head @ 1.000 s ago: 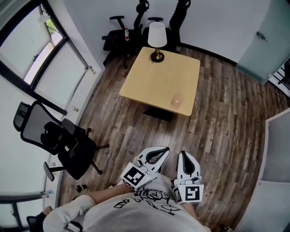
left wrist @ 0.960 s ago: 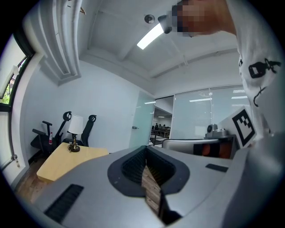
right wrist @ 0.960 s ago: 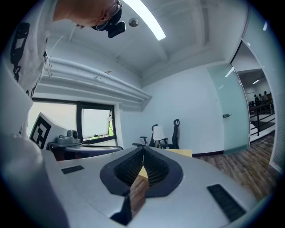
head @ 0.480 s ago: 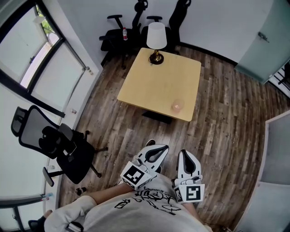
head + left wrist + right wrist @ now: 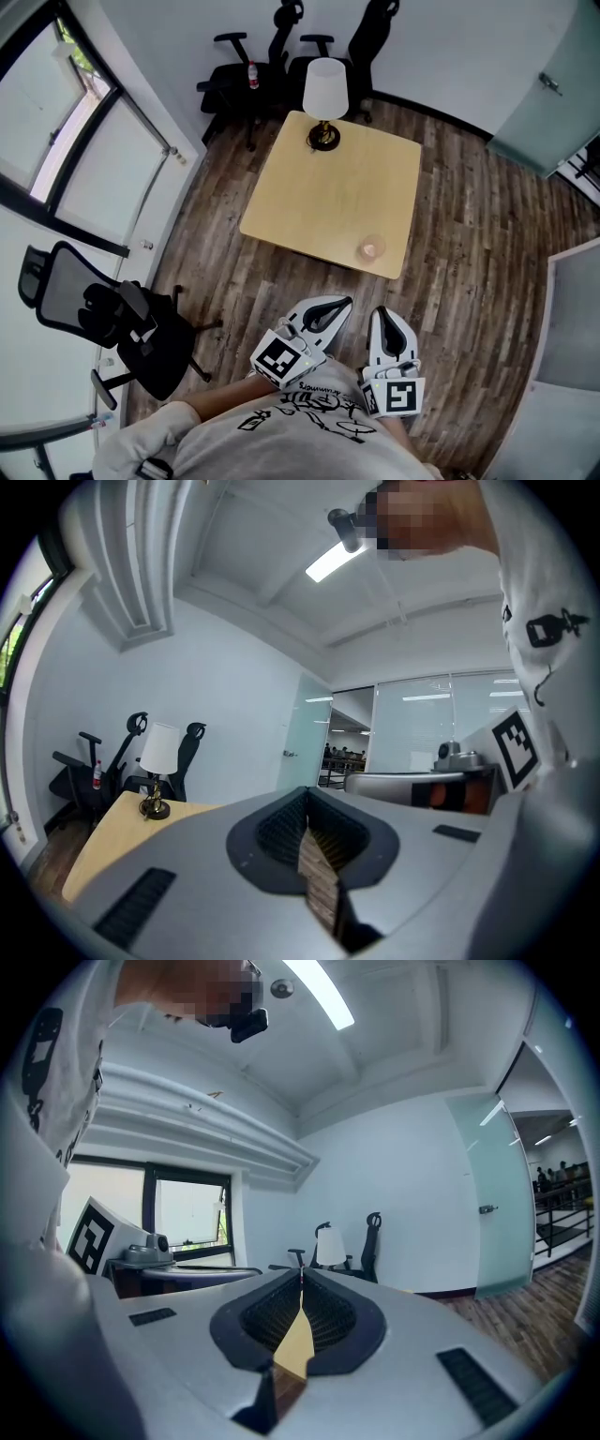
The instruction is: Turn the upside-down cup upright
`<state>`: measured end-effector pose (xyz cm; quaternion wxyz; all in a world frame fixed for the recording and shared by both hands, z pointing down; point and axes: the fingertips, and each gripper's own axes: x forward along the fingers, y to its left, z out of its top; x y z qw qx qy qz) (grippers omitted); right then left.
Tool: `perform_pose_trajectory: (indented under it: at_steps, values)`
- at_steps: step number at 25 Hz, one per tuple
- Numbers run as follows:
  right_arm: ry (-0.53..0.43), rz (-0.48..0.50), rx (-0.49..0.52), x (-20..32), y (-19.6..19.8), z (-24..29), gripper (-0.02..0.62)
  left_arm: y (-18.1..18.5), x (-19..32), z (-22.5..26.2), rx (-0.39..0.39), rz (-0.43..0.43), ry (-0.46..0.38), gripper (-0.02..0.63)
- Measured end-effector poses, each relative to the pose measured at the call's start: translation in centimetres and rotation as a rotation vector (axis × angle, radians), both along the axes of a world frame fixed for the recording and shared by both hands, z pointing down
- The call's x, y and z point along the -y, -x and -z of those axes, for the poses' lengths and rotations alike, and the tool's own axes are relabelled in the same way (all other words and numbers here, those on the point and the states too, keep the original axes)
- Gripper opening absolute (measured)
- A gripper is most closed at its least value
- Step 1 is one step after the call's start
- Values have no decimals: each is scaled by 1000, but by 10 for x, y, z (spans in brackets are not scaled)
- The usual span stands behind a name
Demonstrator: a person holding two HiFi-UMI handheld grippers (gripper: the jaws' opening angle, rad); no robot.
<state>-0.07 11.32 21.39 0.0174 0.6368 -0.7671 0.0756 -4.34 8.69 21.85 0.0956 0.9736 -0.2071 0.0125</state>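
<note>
While I hold both close to my chest, the left hand-held gripper (image 5: 337, 306) and the right hand-held gripper (image 5: 383, 317) have their jaws pressed together on nothing. Well ahead of the right one, the cup (image 5: 372, 249) sits near the bench's (image 5: 319, 197) closest edge, with a lamp (image 5: 324, 94) farther beyond.

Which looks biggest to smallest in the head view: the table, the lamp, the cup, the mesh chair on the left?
1. table
2. mesh chair
3. lamp
4. cup
The chair is closer to the camera, which may inflate it.
</note>
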Motion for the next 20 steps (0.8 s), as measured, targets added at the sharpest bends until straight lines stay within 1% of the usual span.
perform_pose_trajectory:
  at_steps: [6, 11, 15, 20]
  values:
    - [-9, -23, -4, 53, 0, 5, 25, -3, 53, 2, 0, -45, -1, 11]
    - [-6, -36, -5, 85, -1, 2, 25, -4, 87, 3, -13, -70, 1, 11]
    - [-17, -63, 7, 106, -4, 3, 25, -4, 107, -1, -7, -86, 4, 11]
    - [2, -64, 2, 116, -9, -1, 25, -9, 119, -5, 7, -102, 14, 11]
